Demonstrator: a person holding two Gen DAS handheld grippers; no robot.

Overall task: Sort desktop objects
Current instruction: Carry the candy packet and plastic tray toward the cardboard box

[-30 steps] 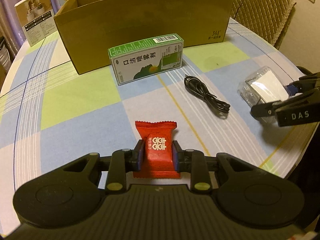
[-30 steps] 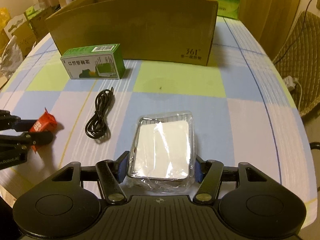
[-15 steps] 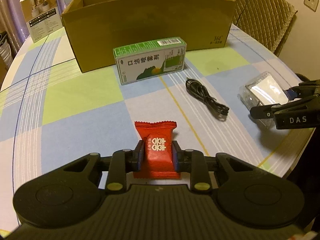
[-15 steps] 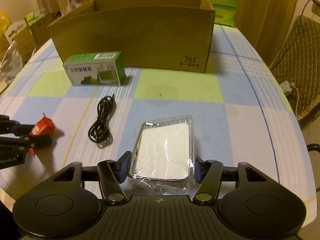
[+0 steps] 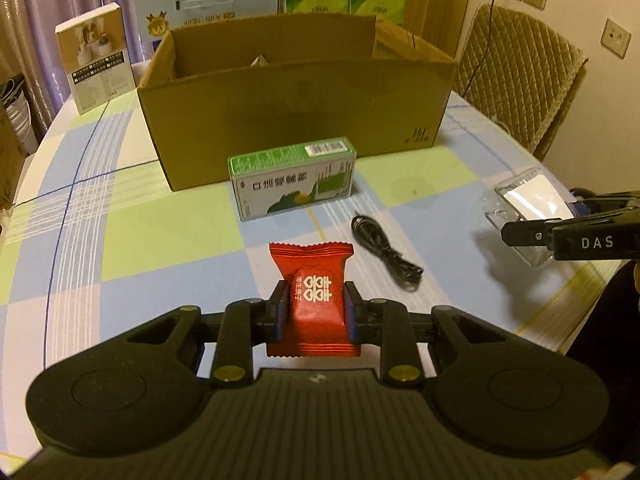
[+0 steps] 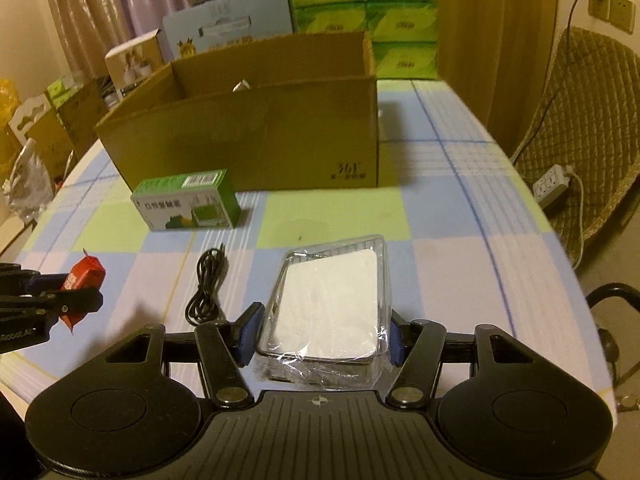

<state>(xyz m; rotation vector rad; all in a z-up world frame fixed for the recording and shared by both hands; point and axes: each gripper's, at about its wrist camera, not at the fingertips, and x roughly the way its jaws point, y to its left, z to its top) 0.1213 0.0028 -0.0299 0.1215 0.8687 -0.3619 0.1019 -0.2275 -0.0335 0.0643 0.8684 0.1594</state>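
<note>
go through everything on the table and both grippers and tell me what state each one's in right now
left gripper: shut on the red candy packet, lifted off the table.
right gripper: shut on the plastic-wrapped tray, lifted.
cardboard box: open at the top, upright.
green box: closed, lying on its long side before the cardboard box.
black cable: bundled, loose on the tablecloth.

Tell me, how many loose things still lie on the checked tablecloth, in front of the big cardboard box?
2: a green and white rectangular carton close against the open brown cardboard box, and a coiled black cable nearer the grippers. The box's inside is mostly hidden.
</note>
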